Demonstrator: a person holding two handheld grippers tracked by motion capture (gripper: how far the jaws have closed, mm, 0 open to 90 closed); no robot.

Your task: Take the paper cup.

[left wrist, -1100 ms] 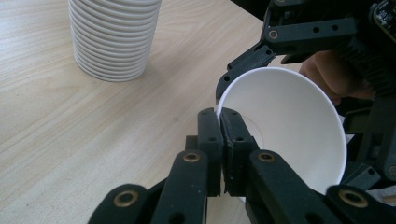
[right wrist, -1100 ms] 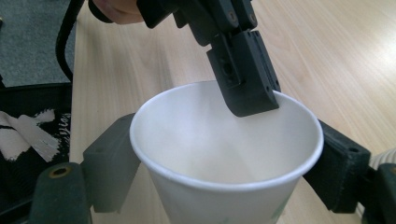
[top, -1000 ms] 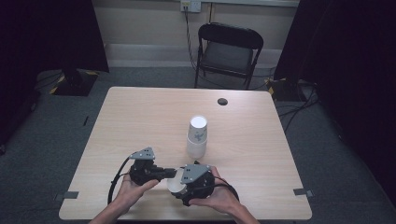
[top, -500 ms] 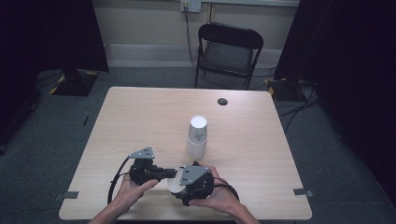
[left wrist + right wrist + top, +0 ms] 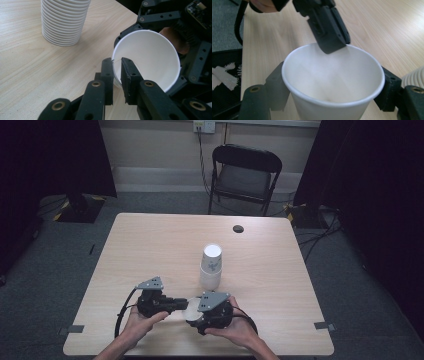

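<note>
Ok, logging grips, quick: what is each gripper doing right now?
Left gripper: closed on the paper cup's rim.
Right gripper: closed around the same cup's body.

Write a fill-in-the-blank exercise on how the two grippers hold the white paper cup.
1. The left gripper pinches the white paper cup by its ____.
2. The right gripper holds that cup around its ____.
3. The tall white stack of paper cups stands upside ____ on the light wooden table.

Missing words: rim; sides; down

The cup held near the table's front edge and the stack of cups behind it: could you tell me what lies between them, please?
Bare tabletop lies between the cup and the stack; the left gripper view shows that stretch best, and the high view agrees.
</note>
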